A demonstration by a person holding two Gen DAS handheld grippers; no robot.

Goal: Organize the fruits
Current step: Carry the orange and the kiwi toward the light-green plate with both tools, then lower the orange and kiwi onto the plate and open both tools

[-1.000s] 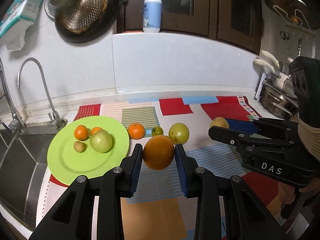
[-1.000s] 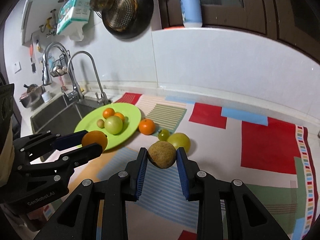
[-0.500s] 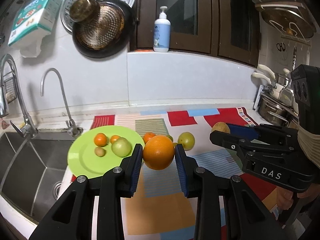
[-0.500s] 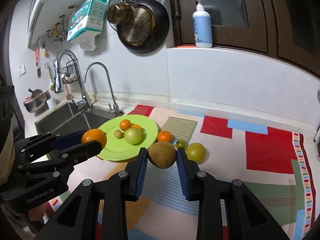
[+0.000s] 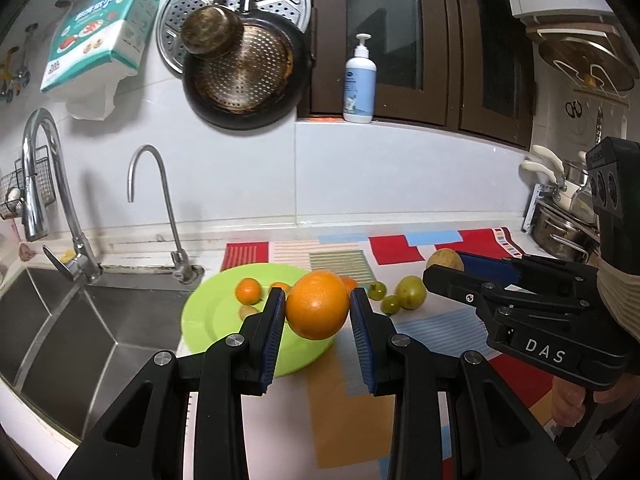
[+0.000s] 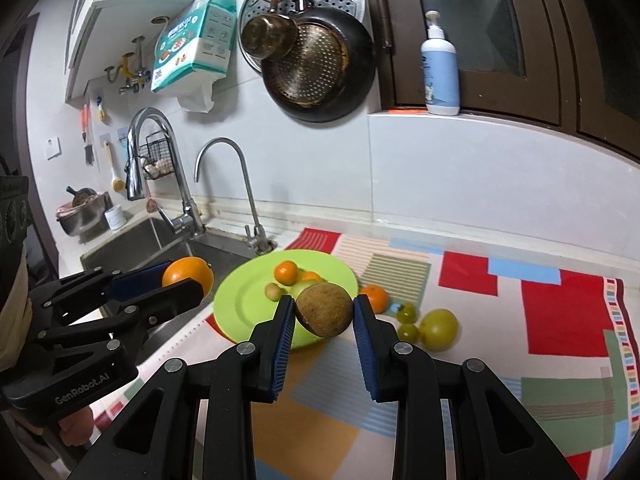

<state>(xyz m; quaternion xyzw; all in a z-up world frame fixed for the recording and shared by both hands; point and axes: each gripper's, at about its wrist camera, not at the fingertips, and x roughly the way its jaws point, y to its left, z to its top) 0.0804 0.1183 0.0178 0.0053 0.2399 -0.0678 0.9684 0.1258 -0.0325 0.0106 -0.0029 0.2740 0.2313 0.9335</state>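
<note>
My left gripper [image 5: 318, 312] is shut on a large orange [image 5: 317, 304], held in the air above the near edge of a green plate [image 5: 208, 320]. My right gripper [image 6: 324, 314] is shut on a brown round fruit [image 6: 325, 310], also lifted over the plate [image 6: 240, 304]. On the plate lie a small tangerine [image 6: 286, 272], a small brown fruit [image 6: 273, 291] and more fruit partly hidden behind the held ones. On the mat beside the plate sit a tangerine [image 6: 373, 295], two small green fruits [image 6: 407, 312] and a yellow-green apple [image 6: 439, 329].
A steel sink [image 5: 60, 320] with two taps [image 5: 148, 208] lies left of the plate. The patterned mat [image 6: 520, 320] covers the counter. Pans [image 5: 244, 76] hang on the wall, a pump bottle [image 5: 359, 82] stands on the ledge, pots [image 5: 560, 224] stand at right.
Both grippers have pulled back and risen with their fruits still held; the plate and loose fruits now look smaller and farther, and more of the sink and wall shows.
</note>
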